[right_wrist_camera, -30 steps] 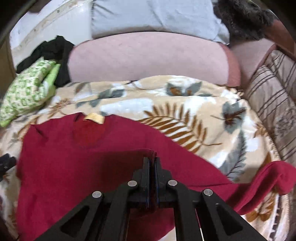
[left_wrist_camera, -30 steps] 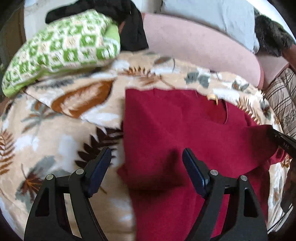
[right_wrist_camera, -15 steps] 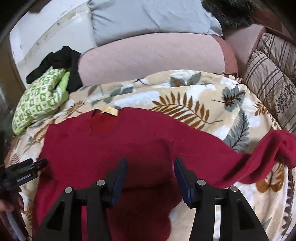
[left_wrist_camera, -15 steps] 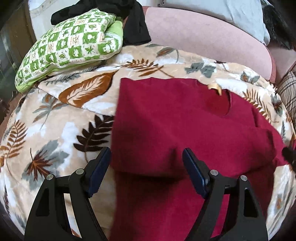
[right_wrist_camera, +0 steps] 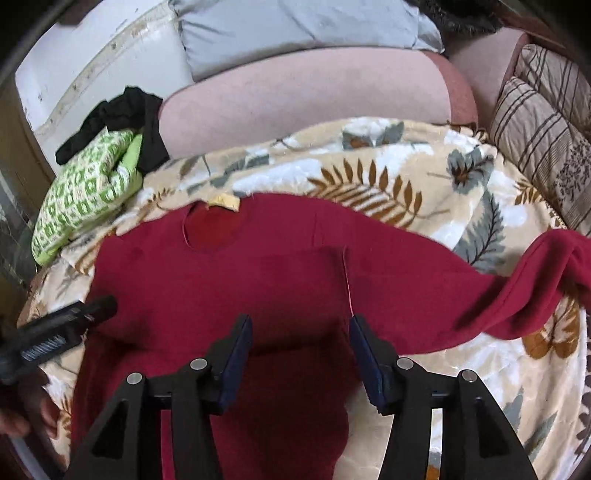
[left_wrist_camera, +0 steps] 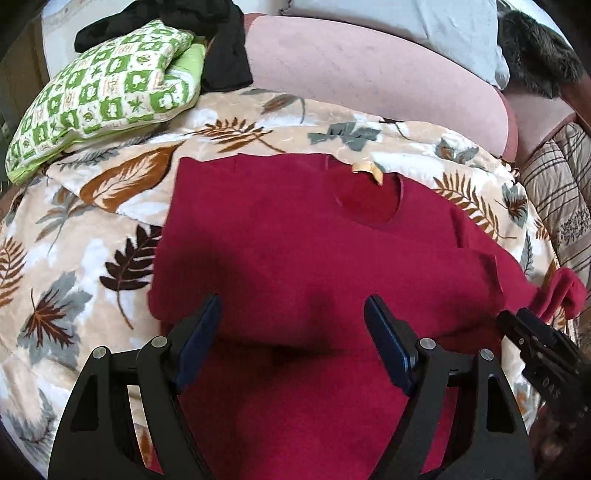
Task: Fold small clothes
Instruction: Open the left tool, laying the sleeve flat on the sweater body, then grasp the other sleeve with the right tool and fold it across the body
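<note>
A dark red sweater (left_wrist_camera: 295, 236) lies on a leaf-print blanket (left_wrist_camera: 74, 258), neck hole and tan label at the far side. One sleeve is folded over the body; the other sleeve (right_wrist_camera: 535, 280) trails off to the right. My left gripper (left_wrist_camera: 291, 325) is open and empty above the sweater's lower body. My right gripper (right_wrist_camera: 301, 343) is open and empty above the same area, with the sweater (right_wrist_camera: 258, 280) beneath it. Each gripper shows at the edge of the other's view.
A green-and-white patterned pillow (left_wrist_camera: 103, 88) and a black garment (left_wrist_camera: 221, 48) lie at the back left. A pink sofa back (left_wrist_camera: 369, 74) with a grey cushion (right_wrist_camera: 295, 26) runs behind. Striped cushions (right_wrist_camera: 546, 122) stand at the right.
My right gripper was shut on the folded sleeve, then opened and let it go onto the sweater's body. Both grippers have pulled back and up from the sweater.
</note>
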A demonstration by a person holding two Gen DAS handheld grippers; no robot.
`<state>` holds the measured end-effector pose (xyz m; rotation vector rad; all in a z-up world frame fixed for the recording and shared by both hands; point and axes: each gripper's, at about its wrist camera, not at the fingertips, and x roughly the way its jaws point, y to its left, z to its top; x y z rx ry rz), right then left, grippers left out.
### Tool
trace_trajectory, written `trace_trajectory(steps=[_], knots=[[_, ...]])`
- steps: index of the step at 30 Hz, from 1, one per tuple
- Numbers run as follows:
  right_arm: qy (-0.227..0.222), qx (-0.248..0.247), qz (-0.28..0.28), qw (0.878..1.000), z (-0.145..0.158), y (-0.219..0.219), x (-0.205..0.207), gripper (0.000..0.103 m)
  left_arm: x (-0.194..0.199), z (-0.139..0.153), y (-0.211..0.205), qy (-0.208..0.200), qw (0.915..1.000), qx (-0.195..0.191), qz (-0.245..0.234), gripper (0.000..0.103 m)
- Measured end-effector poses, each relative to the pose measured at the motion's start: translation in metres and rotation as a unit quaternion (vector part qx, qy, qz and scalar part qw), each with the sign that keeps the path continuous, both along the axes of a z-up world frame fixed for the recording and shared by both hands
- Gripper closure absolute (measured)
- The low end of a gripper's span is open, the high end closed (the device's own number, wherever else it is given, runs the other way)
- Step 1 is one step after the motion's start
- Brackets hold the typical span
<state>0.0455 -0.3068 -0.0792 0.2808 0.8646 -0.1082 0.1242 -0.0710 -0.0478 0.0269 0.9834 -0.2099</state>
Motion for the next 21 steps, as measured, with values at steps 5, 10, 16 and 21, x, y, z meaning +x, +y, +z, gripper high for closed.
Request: trace_trajectory(steps=[5, 10, 16, 21], knots=[[0.012, 0.034, -0.034, 0.999, -0.009, -0.031, -0.01, 0.051, 0.003, -0.003, 0.018, 0.0, 0.9999, -0.013, -0.005, 0.023], [0.012, 0.018, -0.079, 0.997, -0.002, -0.069, -0.04, 0.051, 0.014, -0.009, 0.022, 0.001, 0.9997, -0.016, -0.017, 0.023], [-0.004, 0.008, -0.152, 0.988, 0.033, -0.134, -0.063, 0.046, 0.02, -0.025, 0.006, 0.013, 0.9991, 0.006, -0.039, 0.023], [-0.003, 0.039, -0.206, 0.978, 0.049, -0.192, -0.071, 0.045, 0.022, -0.032, -0.002, 0.017, 0.9985, 0.01, -0.051, 0.023]])
